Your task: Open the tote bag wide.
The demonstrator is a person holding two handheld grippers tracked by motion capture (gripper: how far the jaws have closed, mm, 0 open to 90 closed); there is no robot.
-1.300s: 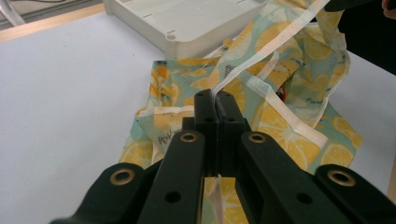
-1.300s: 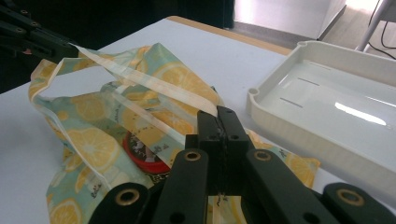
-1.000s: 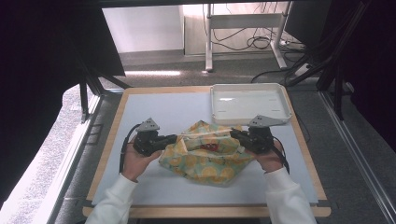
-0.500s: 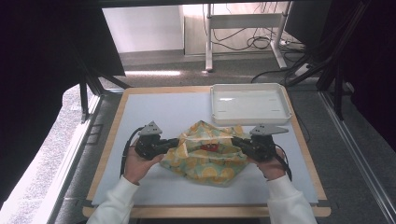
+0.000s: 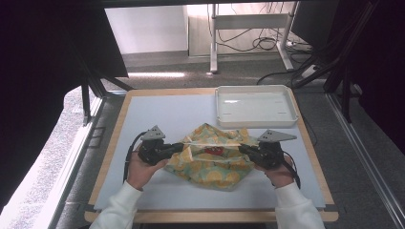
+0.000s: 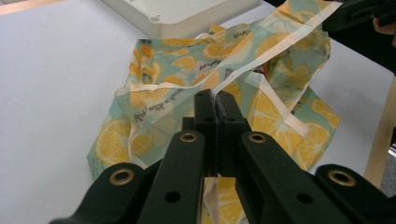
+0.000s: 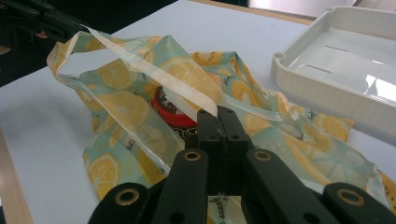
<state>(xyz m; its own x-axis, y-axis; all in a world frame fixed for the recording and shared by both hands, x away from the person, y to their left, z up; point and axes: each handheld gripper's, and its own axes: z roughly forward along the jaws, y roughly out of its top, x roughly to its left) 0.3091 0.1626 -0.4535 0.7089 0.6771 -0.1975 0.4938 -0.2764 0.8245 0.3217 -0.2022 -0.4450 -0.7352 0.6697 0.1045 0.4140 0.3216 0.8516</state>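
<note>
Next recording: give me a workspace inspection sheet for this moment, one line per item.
Surface: pale table top with a wooden edge, bare around the work.
Job's things: lemon-print bag lying on the table, its white-edged mouth stretched open; a red-lidded item sits inside.
Clutter: white tray at the far right, apparently empty.
Grippers: left gripper and right gripper each shut on the bag's rim, at opposite sides.
Cables: a black cable loops from the left gripper; more lie on the floor beyond the table.
Surroundings: grey floor, metal desk legs, dark stands.
</note>
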